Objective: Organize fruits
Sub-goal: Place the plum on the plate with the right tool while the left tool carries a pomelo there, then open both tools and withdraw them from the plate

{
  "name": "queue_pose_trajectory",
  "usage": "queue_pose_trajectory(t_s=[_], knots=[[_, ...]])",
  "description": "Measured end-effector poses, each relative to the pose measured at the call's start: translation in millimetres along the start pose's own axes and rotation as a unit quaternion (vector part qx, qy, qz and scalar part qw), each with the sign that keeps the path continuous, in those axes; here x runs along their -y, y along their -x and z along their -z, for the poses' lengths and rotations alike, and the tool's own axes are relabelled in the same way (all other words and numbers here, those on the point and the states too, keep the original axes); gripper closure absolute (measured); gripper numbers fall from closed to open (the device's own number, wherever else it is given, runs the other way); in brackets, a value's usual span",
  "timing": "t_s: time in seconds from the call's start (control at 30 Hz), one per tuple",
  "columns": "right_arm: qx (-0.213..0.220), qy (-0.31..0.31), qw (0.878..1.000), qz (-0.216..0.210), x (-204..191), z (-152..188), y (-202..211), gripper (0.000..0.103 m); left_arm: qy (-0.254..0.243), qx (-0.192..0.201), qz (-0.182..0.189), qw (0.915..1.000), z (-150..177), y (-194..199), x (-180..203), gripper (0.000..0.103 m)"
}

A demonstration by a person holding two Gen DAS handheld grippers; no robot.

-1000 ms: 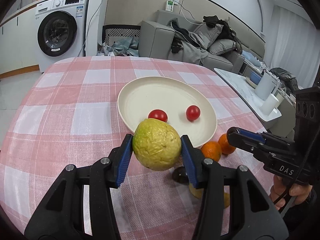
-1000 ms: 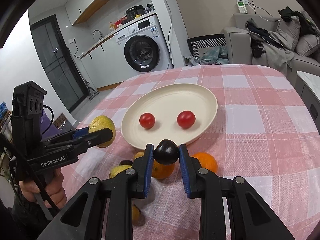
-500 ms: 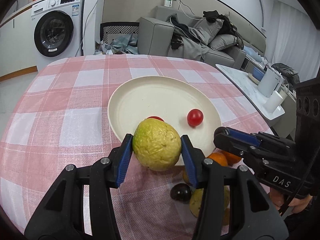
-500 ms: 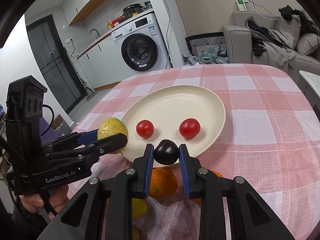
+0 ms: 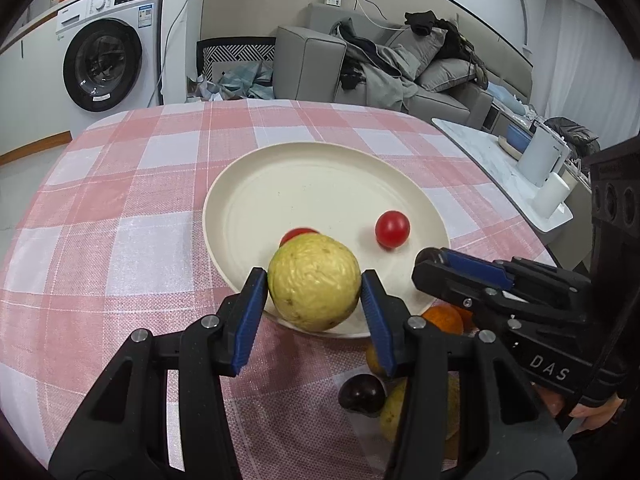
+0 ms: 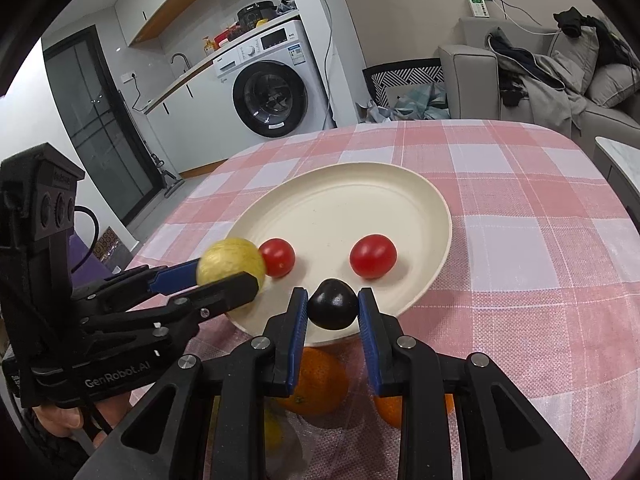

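Observation:
My left gripper is shut on a yellow-green guava and holds it over the near rim of the cream plate; it also shows in the right wrist view. My right gripper is shut on a dark plum above the plate's near edge. Two red tomatoes lie on the plate. The right gripper shows side-on in the left wrist view.
Loose fruit lies on the checked tablecloth below the grippers: oranges, another dark plum and yellow fruit. A side table with white items stands to the right. A washing machine and sofa stand behind.
Both grippers have moved forward with their fruit, from above the loose pile to over the plate's near rim. The guava now hides part of one tomato in the left wrist view.

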State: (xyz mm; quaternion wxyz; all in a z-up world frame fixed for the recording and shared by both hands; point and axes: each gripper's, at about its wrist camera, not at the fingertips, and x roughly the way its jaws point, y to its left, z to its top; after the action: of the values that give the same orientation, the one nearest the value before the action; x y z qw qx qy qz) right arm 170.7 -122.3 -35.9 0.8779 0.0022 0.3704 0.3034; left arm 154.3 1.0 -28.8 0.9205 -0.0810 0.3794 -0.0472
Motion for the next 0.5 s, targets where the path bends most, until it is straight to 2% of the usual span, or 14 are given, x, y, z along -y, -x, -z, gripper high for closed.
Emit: queue_pose_trajectory(t_s=[0.17,0.33,0.37,0.43,0.47,0.5], knots=[[0.002,-0.001,1.000,0.003,0.6,1.3,2.2,0.075,-0.004,0.000,-0.002,1.0000,0.5,-0.8,0.0,0.058],[0.016,0.003,1.000,0.021,0.4,1.6,9.7,0.061,-0.006,0.002,-0.016,0.9999,-0.3,1.4,-0.9,0.058],[0.017,0.004,1.000,0.022,1.0,1.7,11.7,0.055,-0.007,0.003,-0.018,0.9998,-0.2,3.0,-1.1,0.057],[0.020,0.003,1.000,0.021,3.5,1.6,16.4,0.051,-0.008,0.008,-0.026,0.9996,0.1,8.6,-1.5,0.051],[0.021,0.003,1.000,0.022,5.1,1.3,19.0,0.048,-0.007,0.010,-0.031,0.9995,0.4,12.3,-1.4,0.043],[0.022,0.003,0.999,0.023,6.7,1.7,22.4,0.039,-0.005,0.013,-0.037,0.9992,0.7,16.1,-2.4,0.035]])
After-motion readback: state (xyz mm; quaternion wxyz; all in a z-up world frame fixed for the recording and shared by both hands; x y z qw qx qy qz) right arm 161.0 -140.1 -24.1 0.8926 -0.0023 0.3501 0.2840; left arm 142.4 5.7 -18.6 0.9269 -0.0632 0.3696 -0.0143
